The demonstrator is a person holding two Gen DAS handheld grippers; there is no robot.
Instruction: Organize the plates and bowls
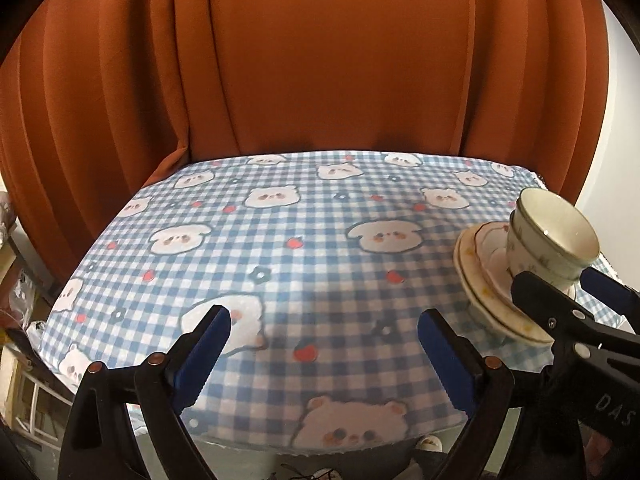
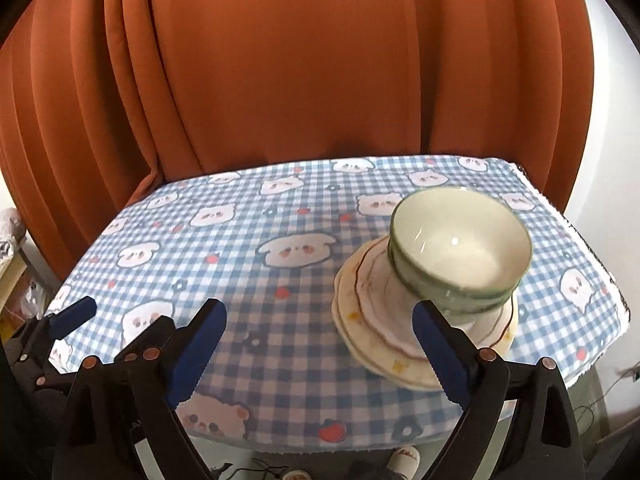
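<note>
Stacked on the right of the gingham tablecloth [image 2: 248, 280]: nested bowls [image 2: 460, 252] atop plates [image 2: 368, 320], with right gripper [image 2: 316, 344] and left gripper [image 1: 324, 344] both spread wide and empty, best drawn back slowly past the pile, rust curtain [image 2: 280, 60] hanging beyond.

**What the frames are hiding**

The right gripper's black finger [image 1: 560, 312] is covering the near side of the cream scalloped plates [image 1: 480, 280]. The green-rimmed stacked bowls [image 2: 460, 256] are blurring and hiding the plates' centres. The blue-checked bear tablecloth [image 2: 240, 264] is running off behind both grippers' bodies.
</note>
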